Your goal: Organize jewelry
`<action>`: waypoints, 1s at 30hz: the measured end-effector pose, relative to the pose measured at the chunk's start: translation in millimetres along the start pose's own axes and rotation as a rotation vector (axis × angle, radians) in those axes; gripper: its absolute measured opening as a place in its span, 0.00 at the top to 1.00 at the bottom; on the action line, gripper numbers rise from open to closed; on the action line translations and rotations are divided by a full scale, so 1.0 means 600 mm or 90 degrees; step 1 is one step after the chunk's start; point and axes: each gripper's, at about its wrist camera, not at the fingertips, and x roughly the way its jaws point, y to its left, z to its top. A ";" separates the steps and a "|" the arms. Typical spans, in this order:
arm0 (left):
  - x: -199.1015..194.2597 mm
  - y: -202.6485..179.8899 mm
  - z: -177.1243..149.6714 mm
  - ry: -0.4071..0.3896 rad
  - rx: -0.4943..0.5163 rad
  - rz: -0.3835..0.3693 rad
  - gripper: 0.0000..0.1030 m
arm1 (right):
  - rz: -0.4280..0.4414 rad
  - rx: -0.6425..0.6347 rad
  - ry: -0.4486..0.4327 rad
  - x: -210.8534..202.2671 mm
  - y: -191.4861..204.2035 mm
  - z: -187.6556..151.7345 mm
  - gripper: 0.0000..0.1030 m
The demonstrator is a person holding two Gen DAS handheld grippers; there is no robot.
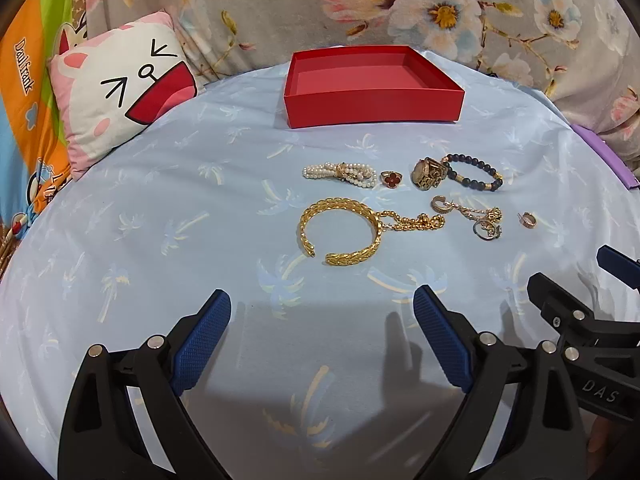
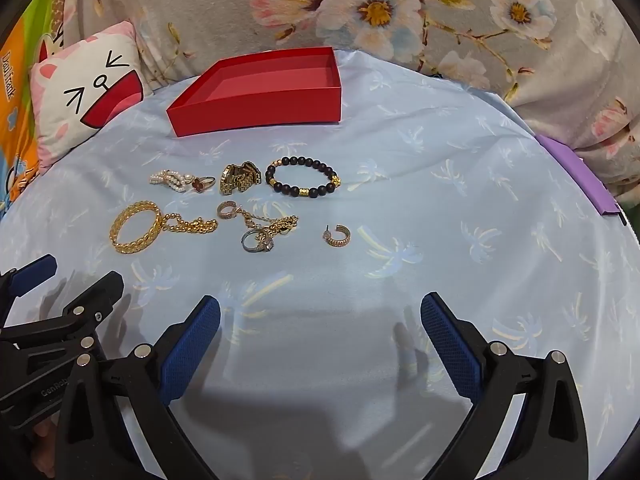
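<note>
An empty red box (image 1: 372,104) (image 2: 260,110) stands at the far side of the blue cloth. Jewelry lies in front of it: a gold cuff bangle (image 1: 340,258) (image 2: 134,246) touching a gold chain (image 1: 416,222), a pearl bracelet (image 1: 340,172) (image 2: 170,180), a red clover ring (image 1: 390,179), a gold watch (image 1: 430,172) (image 2: 238,178), a dark bead bracelet (image 1: 476,182) (image 2: 304,192), a silver ring (image 2: 258,242) and a hoop earring (image 2: 338,236). My left gripper (image 1: 322,304) and right gripper (image 2: 320,308) are open and empty, near the front of the jewelry.
A cartoon cat pillow (image 1: 124,88) lies at the far left. A floral blanket (image 1: 440,12) runs along the back. A purple strip (image 2: 576,172) lies at the cloth's right edge. The right gripper shows in the left wrist view (image 1: 580,312).
</note>
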 end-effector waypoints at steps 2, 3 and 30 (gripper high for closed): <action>-0.002 -0.004 0.003 0.000 0.001 0.000 0.13 | 0.000 0.001 0.000 0.000 0.000 0.000 0.05; -0.003 -0.007 0.004 0.000 0.002 0.001 0.13 | 0.000 0.000 0.000 0.000 0.000 0.000 0.05; 0.010 0.015 -0.005 -0.001 -0.002 -0.001 0.13 | -0.001 -0.001 -0.001 0.001 -0.002 0.000 0.05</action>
